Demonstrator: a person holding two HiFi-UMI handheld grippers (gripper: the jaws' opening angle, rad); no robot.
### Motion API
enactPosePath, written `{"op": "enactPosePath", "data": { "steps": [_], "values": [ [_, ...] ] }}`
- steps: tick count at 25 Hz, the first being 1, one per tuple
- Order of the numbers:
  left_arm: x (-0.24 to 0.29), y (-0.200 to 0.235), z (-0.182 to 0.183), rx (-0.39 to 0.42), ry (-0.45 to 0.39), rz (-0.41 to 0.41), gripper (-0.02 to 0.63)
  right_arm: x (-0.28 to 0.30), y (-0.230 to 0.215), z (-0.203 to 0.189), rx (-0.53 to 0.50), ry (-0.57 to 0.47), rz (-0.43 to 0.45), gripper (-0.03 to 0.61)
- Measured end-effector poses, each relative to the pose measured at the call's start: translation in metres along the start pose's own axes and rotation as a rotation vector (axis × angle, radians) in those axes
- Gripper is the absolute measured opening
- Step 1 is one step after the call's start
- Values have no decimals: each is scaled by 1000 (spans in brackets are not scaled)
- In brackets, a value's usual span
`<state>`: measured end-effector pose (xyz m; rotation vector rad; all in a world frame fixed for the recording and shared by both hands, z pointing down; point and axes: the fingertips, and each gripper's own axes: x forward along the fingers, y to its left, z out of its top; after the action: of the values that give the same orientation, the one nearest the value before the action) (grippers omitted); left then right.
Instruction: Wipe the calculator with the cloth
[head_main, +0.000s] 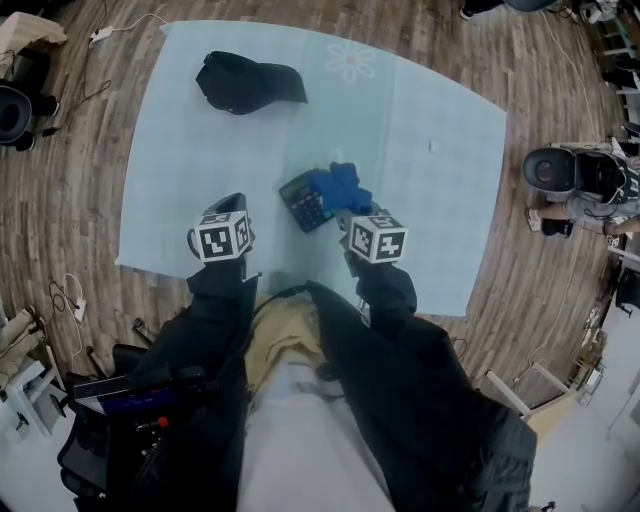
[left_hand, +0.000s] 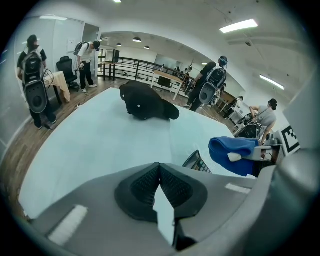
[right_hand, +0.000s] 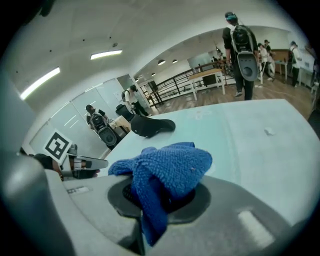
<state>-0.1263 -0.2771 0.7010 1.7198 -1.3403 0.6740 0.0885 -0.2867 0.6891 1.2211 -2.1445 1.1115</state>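
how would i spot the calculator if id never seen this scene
Find the pale blue mat on the wood floor. Near its middle lies the calculator, a flat dark slab with rows of keys, right by the blue cloth. The black cap further off and the cloth are soft and keyless.

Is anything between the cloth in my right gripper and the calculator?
Nothing visible. The cloth, clamped in the right gripper, is at the calculator's edge. The cap lies far off on the mat; the left gripper is off to the side.
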Motion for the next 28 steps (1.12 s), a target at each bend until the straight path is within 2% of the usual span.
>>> {"op": "enactPosePath", "data": {
  "steps": [4,8,17,28],
  "values": [
    [2,-1,-2,6,7,-2,-5,18,-28,-3,-40,23,-94,69],
    [0,-1,-2,7,13,-1,-5,38,-29,-31,-64,123,-114,69],
    [2,4,-4,9,21,10,-5,65,11,-71,-114,233,-29,69],
    [-4,3,-1,16,0,4,-5,67,61,-92,-156,266,92,69]
  ]
}}
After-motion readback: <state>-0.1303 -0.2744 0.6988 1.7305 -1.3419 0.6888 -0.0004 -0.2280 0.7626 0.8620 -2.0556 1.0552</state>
